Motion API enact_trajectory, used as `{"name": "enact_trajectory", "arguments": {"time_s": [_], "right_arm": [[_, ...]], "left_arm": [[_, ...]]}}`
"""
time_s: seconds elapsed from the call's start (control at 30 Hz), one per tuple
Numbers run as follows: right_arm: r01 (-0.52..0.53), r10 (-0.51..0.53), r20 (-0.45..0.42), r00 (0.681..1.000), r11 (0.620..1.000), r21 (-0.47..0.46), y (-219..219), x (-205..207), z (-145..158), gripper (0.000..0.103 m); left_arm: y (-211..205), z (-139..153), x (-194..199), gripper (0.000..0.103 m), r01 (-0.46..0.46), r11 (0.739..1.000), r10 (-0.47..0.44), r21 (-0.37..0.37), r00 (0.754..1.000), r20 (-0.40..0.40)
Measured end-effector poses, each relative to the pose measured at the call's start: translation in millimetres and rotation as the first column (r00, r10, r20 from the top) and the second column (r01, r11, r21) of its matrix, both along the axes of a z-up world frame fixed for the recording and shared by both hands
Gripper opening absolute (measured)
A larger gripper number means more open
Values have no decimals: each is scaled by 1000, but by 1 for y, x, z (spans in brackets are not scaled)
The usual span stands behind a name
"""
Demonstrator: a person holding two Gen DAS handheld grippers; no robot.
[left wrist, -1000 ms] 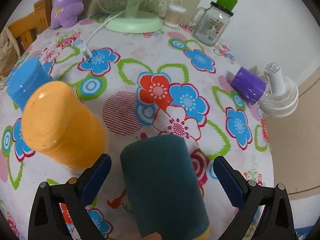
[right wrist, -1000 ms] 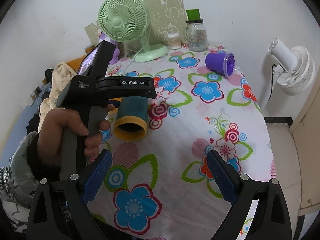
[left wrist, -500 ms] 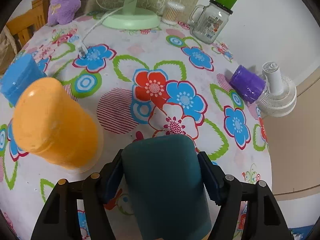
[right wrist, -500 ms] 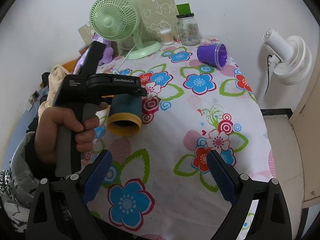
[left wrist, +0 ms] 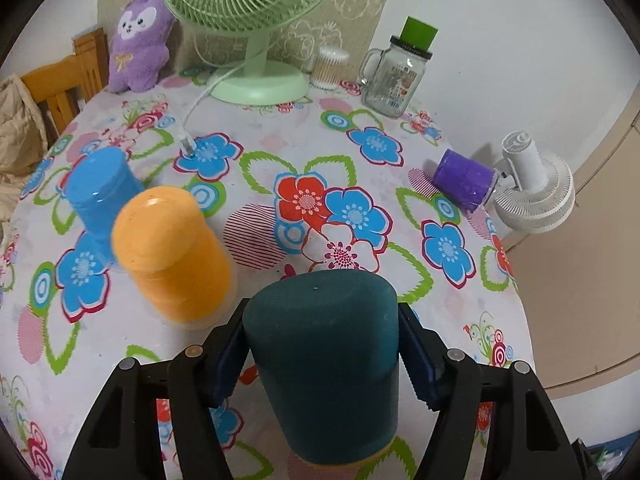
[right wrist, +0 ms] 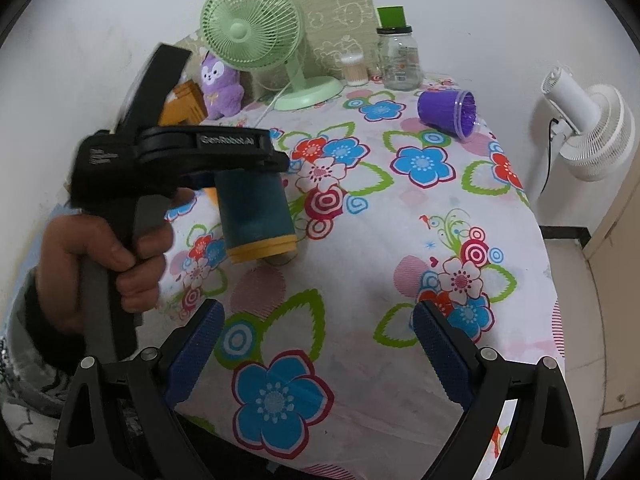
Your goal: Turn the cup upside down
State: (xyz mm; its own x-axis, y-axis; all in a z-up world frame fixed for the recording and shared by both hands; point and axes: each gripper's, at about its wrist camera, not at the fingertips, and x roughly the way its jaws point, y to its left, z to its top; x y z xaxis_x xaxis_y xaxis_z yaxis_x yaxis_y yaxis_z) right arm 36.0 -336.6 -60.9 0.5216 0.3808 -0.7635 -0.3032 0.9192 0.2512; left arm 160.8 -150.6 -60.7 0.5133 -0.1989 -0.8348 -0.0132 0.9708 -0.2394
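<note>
Flowered tablecloth (right wrist: 360,264) covers the table, with a green fan (left wrist: 248,20) at its far edge. Near the left edge, the left gripper (left wrist: 322,354) pinches the teal cup (left wrist: 324,360) by its sides, closed end up, yellow rim just above the cloth. Beside it stands an inverted orange cup (left wrist: 172,252). The right gripper (right wrist: 316,354) hangs spread wide over the near edge.

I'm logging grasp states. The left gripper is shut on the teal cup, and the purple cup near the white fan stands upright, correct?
Not quite. The left gripper is shut on the teal cup, but the purple cup lies on its side by the white fan, its mouth facing that fan. The right wrist view shows it.
</note>
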Motion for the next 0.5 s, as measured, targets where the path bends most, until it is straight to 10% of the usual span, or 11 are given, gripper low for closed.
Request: {"name": "enact_trajectory", "arguments": {"time_s": [0.5], "right_arm": [[-50, 51, 17, 999, 998, -38, 32, 3, -3, 97]], "left_arm": [[33, 39, -55, 68, -36, 998, 32, 48, 995, 96]]}}
